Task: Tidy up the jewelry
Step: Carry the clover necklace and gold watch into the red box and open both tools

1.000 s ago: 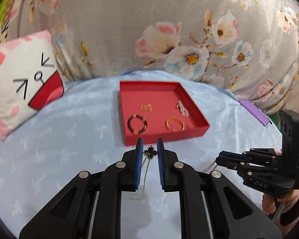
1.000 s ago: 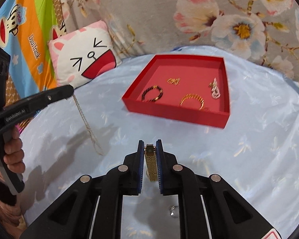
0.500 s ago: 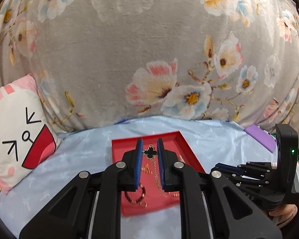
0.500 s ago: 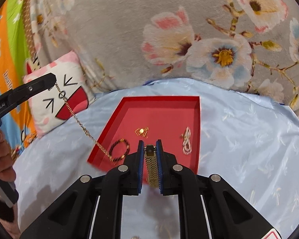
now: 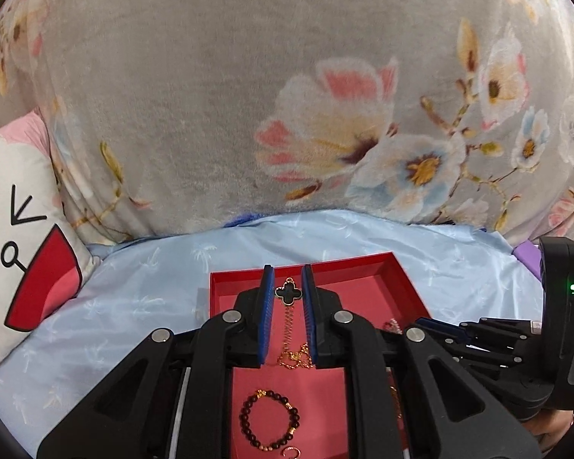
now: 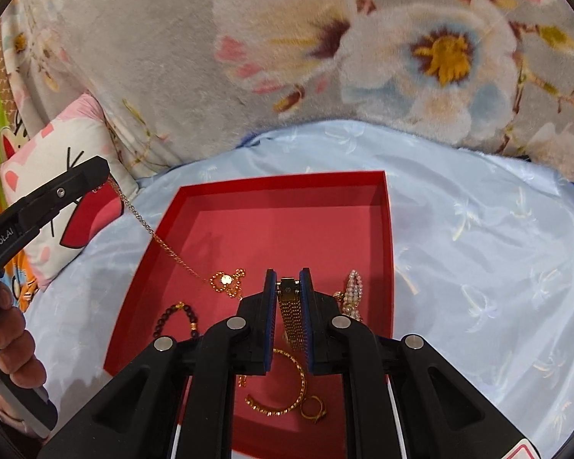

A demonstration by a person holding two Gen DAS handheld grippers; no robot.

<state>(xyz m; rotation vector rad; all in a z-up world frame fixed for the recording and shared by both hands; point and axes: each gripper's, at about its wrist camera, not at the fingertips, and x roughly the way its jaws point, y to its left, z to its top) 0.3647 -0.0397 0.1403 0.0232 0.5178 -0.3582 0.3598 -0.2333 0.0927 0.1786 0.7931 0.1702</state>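
Note:
My left gripper [image 5: 288,270] is shut on a black clover pendant [image 5: 288,293]. Its gold chain [image 5: 289,325] hangs down into the red tray [image 5: 302,264], and the lower end lies coiled on the tray floor [image 6: 225,281]. My right gripper [image 6: 288,272] is shut on a gold mesh bracelet [image 6: 289,298] that dangles over the tray [image 6: 283,180]. In the tray lie a dark bead bracelet [image 5: 269,419], a gold bangle [image 6: 287,386], a ring [image 6: 313,409] and a pearl piece [image 6: 354,294]. The left gripper [image 6: 97,174] shows at the left of the right wrist view, and the right gripper [image 5: 423,322] at the right of the left wrist view.
The tray sits on a light blue sheet [image 6: 478,229]. A grey floral blanket [image 5: 287,95] rises behind it. A cat-face cushion [image 5: 23,229] lies at the left and a purple object [image 5: 528,258] at the right. A person's hand [image 6: 11,344] holds the left tool.
Both grippers have moved forward from the near side of the sheet to above the tray. The necklace's chain end now rests inside the tray. Both grips are unchanged.

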